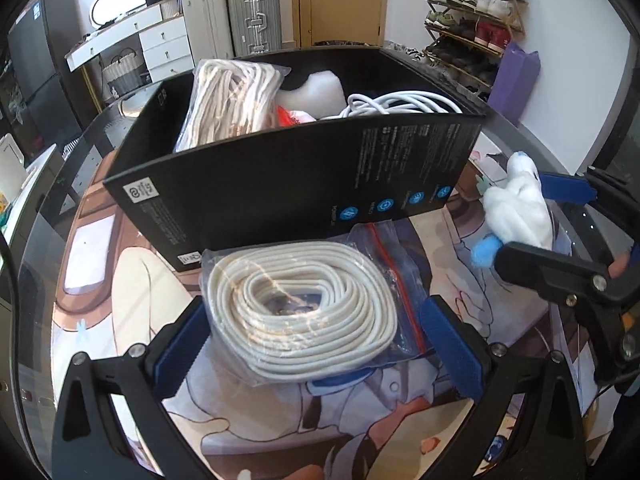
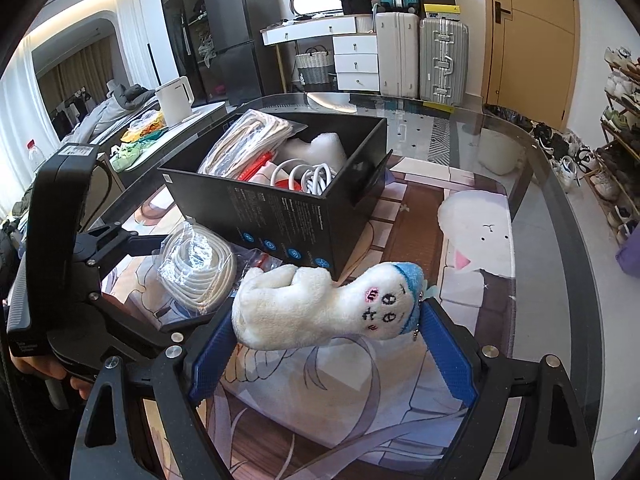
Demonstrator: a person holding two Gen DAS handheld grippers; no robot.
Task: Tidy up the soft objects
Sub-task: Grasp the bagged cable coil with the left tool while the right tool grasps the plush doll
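A black box (image 1: 280, 184) stands on the printed mat and holds a bagged white rope (image 1: 230, 106), a white cable coil (image 1: 396, 106) and white foam. My left gripper (image 1: 316, 344) is shut on a zip bag of coiled white cord (image 1: 300, 312), just in front of the box. My right gripper (image 2: 326, 344) is shut on a white plush toy with a blue cap (image 2: 320, 306), held above the mat to the right of the box's near corner. The plush (image 1: 516, 204) also shows in the left wrist view. The box (image 2: 288, 216) and cord bag (image 2: 198, 264) show in the right wrist view.
The printed mat (image 2: 472, 264) lies on a glass table (image 2: 560, 280). Suitcases (image 2: 420, 56), white drawers and a fridge stand behind. A shoe rack (image 1: 472, 20) and a purple bag (image 1: 514, 80) are at the right. A white kettle (image 2: 174, 100) stands on a side counter.
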